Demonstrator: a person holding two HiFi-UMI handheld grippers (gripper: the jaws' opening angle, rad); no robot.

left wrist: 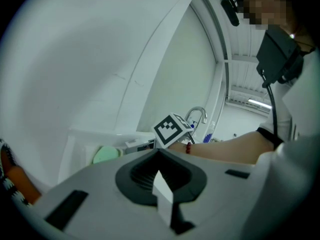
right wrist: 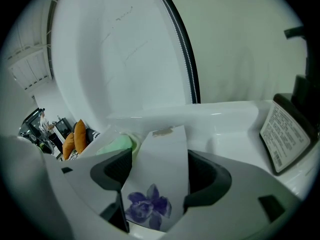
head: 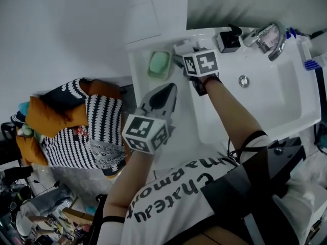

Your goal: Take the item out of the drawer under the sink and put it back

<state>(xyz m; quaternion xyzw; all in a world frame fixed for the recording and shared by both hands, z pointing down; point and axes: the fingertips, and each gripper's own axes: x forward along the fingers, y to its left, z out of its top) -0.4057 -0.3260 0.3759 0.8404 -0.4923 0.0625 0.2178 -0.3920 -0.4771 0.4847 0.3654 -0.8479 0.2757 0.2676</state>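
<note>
Flat white packet, purple flower print, leans on the sink's back ledge. Prob. light, thin, floppy, slick; pinch across mid-width. R gripper jaws wide, packet between, grip looks slack. L gripper jaws together, empty.

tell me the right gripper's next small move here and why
Probably draw the right gripper straight back off the white flower-printed pack. Its jaws stand wide with the pack between them, and the pack seems to rest on the sink ledge beside the green soap, so it looks set down.
</note>
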